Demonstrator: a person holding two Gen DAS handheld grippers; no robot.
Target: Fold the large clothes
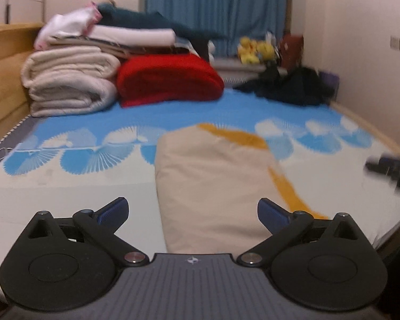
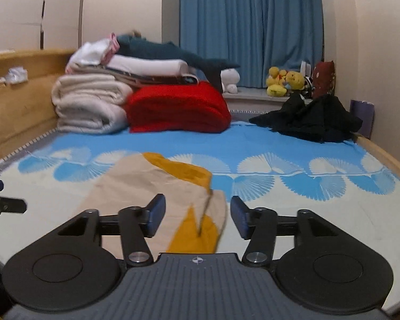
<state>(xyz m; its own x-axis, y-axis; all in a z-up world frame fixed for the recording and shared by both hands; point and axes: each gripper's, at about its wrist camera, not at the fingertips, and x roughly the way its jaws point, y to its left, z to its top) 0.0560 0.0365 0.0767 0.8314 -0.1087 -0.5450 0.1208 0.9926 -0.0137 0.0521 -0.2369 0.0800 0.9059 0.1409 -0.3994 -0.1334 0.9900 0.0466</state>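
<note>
A beige garment with mustard-yellow panels [image 1: 213,181] lies folded into a long strip on the blue-and-white bedsheet [image 1: 74,186]. It also shows in the right wrist view [image 2: 146,184]. My left gripper [image 1: 192,213] is open and empty, above the garment's near end. My right gripper [image 2: 198,217] is open and empty, with its jaws on either side of the garment's near right corner, a little above it. The right gripper's tip shows blurred at the right edge of the left wrist view [image 1: 392,170]. The left gripper's tip shows at the left edge of the right wrist view [image 2: 0,200].
At the bed's far end stand a pile of cream blankets [image 2: 90,104], a folded red blanket [image 2: 178,106] and a plush shark [image 2: 168,50]. A heap of dark clothes [image 2: 312,120] lies at the far right. A wooden headboard [image 2: 16,93] is at left, and a wall at right.
</note>
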